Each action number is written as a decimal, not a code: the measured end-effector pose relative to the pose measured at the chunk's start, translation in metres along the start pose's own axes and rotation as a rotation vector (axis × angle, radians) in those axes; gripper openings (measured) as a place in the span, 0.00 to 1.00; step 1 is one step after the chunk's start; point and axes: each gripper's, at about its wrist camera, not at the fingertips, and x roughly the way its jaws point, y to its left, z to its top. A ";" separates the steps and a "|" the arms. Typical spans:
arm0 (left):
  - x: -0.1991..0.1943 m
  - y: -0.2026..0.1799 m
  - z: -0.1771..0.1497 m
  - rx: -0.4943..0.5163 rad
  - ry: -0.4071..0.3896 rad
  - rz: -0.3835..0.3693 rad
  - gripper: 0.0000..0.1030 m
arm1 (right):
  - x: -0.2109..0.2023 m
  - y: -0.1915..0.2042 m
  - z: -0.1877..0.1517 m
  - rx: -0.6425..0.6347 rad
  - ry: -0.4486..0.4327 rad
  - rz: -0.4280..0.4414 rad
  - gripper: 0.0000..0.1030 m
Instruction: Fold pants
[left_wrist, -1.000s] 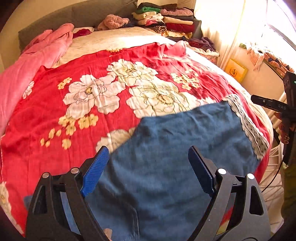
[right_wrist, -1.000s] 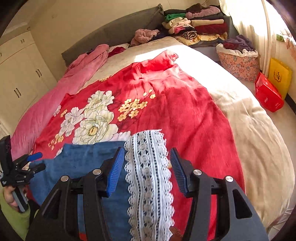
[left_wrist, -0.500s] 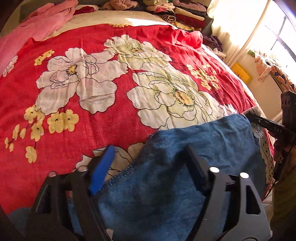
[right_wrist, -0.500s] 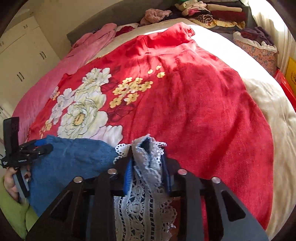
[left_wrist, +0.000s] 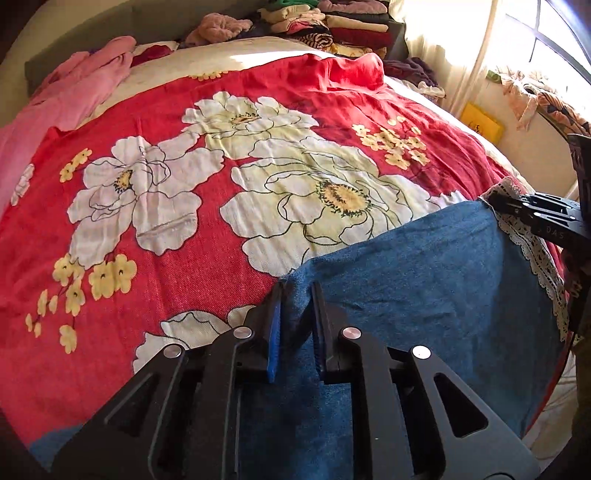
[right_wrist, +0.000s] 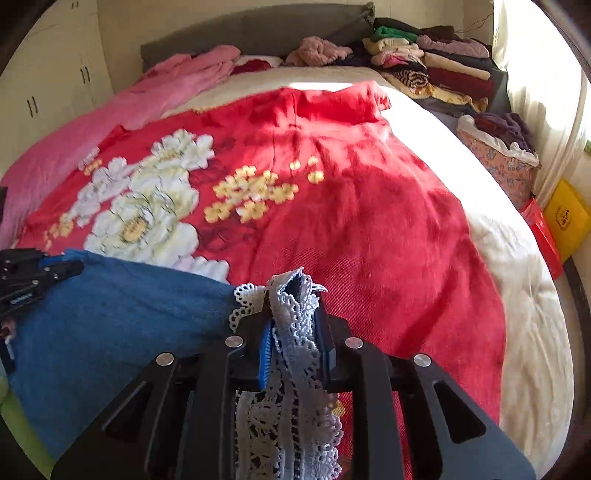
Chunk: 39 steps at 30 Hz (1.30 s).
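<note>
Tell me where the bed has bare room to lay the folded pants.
Free: the red floral blanket beyond the blue pants, and the cream strip on its window side. Crowded: stacked clothes and pink bedding at the head end.

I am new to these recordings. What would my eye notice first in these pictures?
First the red blanket with big white flowers, spread over the bed. Next the blue pants at its near edge: the left gripper is closing on the denim, and the right gripper pinches the lace hem.
</note>
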 end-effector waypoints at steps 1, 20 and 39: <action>-0.001 0.001 -0.001 0.003 -0.005 -0.001 0.11 | -0.003 -0.004 -0.001 0.025 -0.015 -0.006 0.28; -0.120 -0.006 -0.059 -0.037 -0.153 0.050 0.80 | -0.166 0.002 -0.092 0.144 -0.216 -0.010 0.82; -0.113 -0.019 -0.111 -0.028 -0.031 0.149 0.91 | -0.136 0.100 -0.100 -0.100 -0.146 0.088 0.82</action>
